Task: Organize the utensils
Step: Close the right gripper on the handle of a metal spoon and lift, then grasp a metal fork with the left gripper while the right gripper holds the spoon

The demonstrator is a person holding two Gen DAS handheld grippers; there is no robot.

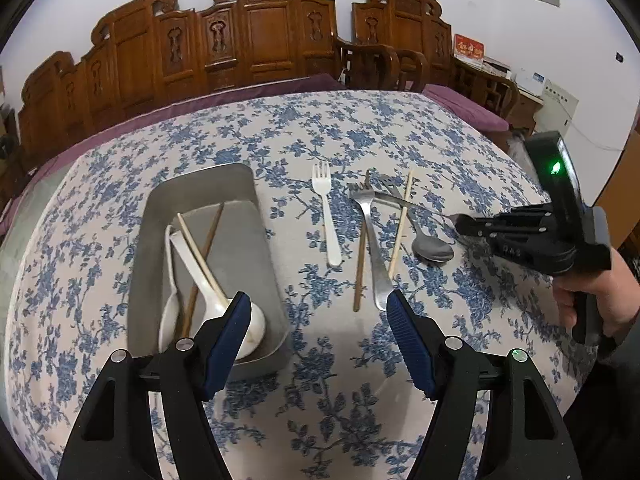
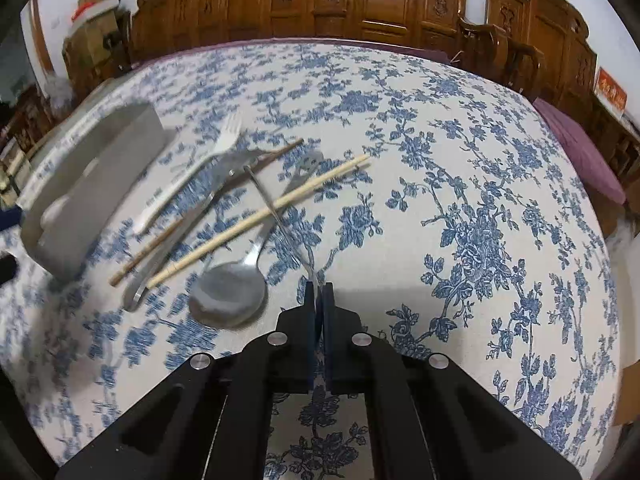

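Note:
A grey metal tray [image 1: 264,248] holds white spoons and two chopsticks; it also shows in the right wrist view [image 2: 100,176]. On the cloth lie a white plastic fork [image 1: 329,216], a metal fork [image 1: 374,248], a brown chopstick [image 1: 360,264], a light chopstick [image 1: 401,228] and a metal spoon [image 1: 432,249]. My left gripper [image 1: 319,312] is open and empty, low between the tray and the loose utensils. My right gripper [image 2: 319,290] is shut on the thin handle of a metal utensil [image 2: 272,208], whose far end rests among the pile.
The table carries a blue floral cloth [image 2: 460,184]. Carved wooden chairs [image 1: 256,40] stand along the far side with purple cushions [image 1: 464,108]. A cardboard box [image 2: 96,4] stands at the far left.

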